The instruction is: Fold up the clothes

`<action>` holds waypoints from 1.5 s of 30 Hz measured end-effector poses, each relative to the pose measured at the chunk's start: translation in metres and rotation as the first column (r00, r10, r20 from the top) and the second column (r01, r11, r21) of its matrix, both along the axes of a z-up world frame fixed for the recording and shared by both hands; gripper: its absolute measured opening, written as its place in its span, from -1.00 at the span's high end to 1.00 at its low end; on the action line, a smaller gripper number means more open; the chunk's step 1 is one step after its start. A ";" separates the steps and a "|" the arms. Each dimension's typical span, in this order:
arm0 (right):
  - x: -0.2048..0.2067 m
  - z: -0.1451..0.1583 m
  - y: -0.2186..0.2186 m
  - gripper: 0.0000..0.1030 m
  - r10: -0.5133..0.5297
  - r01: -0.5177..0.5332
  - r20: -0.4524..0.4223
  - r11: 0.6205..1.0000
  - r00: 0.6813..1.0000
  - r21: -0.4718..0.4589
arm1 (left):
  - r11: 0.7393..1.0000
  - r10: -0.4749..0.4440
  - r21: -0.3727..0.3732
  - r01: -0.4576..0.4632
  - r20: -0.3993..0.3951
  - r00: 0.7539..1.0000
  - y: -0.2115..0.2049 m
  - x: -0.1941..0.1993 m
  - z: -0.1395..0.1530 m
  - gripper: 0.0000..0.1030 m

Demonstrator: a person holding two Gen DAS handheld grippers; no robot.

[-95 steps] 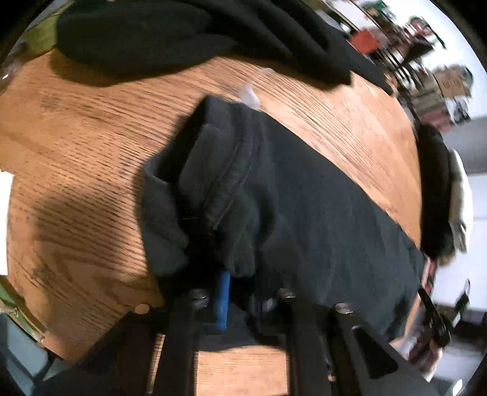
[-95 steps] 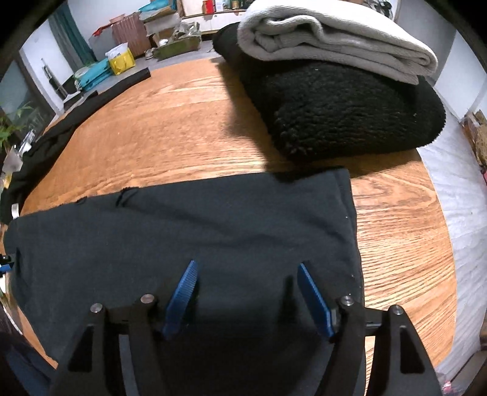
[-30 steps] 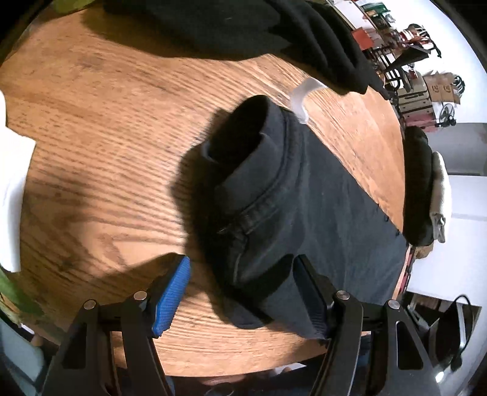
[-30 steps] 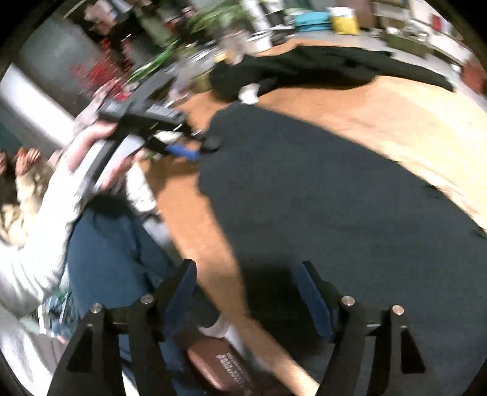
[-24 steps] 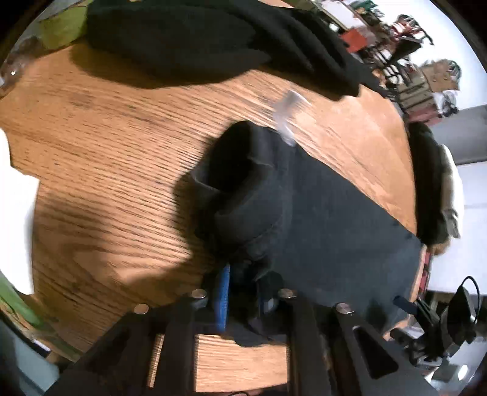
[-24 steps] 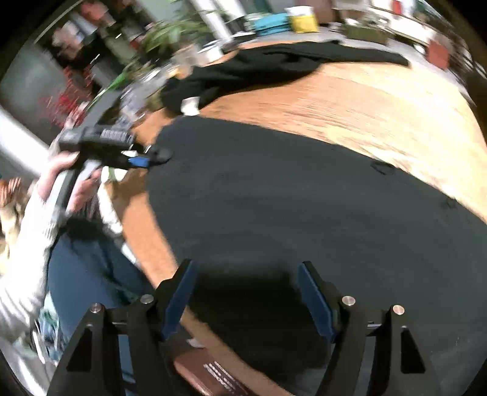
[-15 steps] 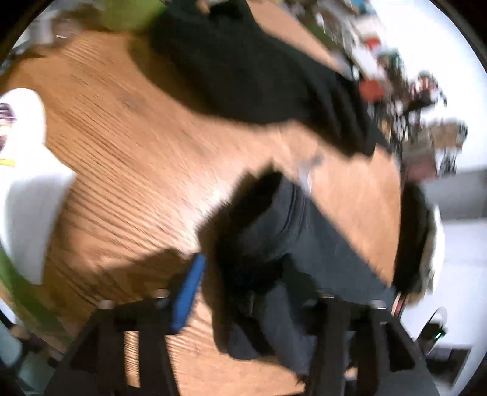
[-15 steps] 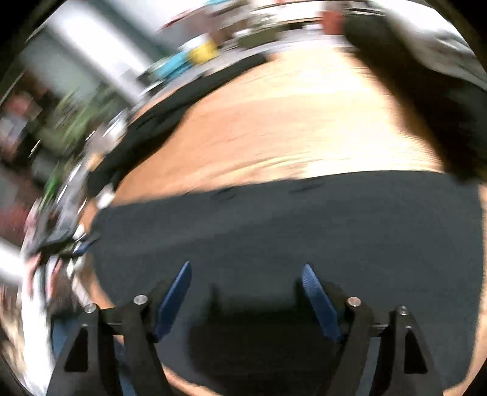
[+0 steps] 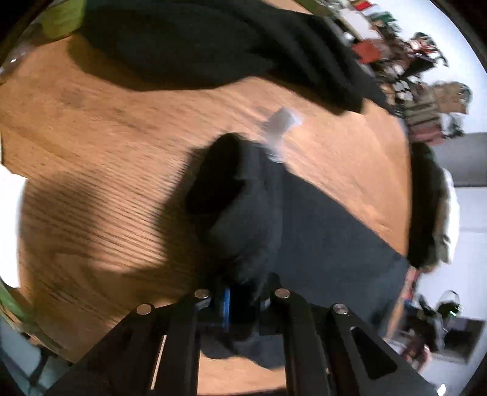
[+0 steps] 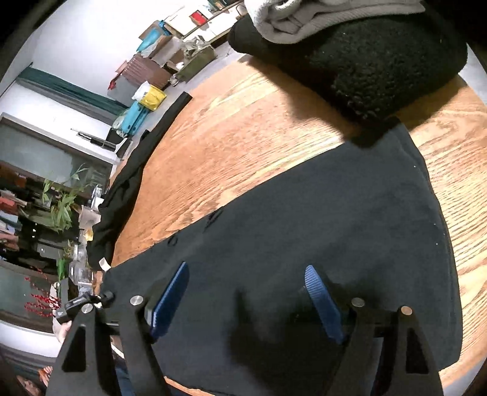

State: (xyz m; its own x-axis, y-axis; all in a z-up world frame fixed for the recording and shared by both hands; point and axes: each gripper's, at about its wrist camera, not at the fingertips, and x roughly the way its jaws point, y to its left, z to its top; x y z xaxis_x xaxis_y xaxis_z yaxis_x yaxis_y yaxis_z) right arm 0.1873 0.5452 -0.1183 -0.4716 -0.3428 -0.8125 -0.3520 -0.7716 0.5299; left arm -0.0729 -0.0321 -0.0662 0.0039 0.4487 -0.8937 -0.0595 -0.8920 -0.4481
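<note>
A black garment point(image 10: 304, 219) lies spread flat on the round wooden table point(image 10: 249, 131). In the left wrist view its near end point(image 9: 240, 207) is bunched and lifted, with a white tag point(image 9: 280, 125) sticking out. My left gripper point(image 9: 243, 304) is closing its jaws on that bunched end, and the fabric fills the narrow gap between the pads. The right wrist view shows that same left gripper point(image 10: 82, 301) at the garment's far left corner. My right gripper point(image 10: 246, 266) hovers over the garment's other half, its jaws opening and nothing between the blue pads point(image 10: 322, 304).
A folded black fleece point(image 10: 365, 61) with a grey garment point(image 10: 304, 18) on top sits at the table's right end. Another black garment point(image 9: 213, 39) lies along the far edge. Something white point(image 9: 9, 231) lies at the left edge. The table rim runs close under both grippers.
My left gripper has shut on the garment's bunched end and lifted it slightly. My right gripper swung across and rolled, now over the garment's end near the folded stack.
</note>
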 end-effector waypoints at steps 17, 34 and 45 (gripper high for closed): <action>0.020 -0.001 0.018 -0.60 -0.038 0.038 -0.017 0.999 0.999 -0.005 | 0.862 -0.412 0.348 0.368 0.059 0.909 0.223 0.097 0.030 -0.22; -0.034 0.007 -0.120 -0.59 0.405 -0.399 -0.045 0.911 0.913 0.106 | 0.966 -0.169 0.188 0.177 -0.055 0.984 0.091 0.053 0.013 -0.54; -0.080 0.020 -0.185 0.78 0.521 -0.531 0.107 0.814 0.847 0.236 | 0.952 -0.218 0.217 0.216 -0.015 0.976 0.068 0.059 0.012 -0.55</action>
State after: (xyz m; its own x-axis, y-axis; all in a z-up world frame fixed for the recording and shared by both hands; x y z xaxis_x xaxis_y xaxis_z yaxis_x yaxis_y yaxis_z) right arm 0.1071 0.3600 -0.0979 -0.2465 -0.3166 -0.9160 0.1303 -0.9474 0.2924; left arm -0.0135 0.0362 -0.0546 0.1304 0.6182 -0.7751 -0.2364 -0.7399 -0.6298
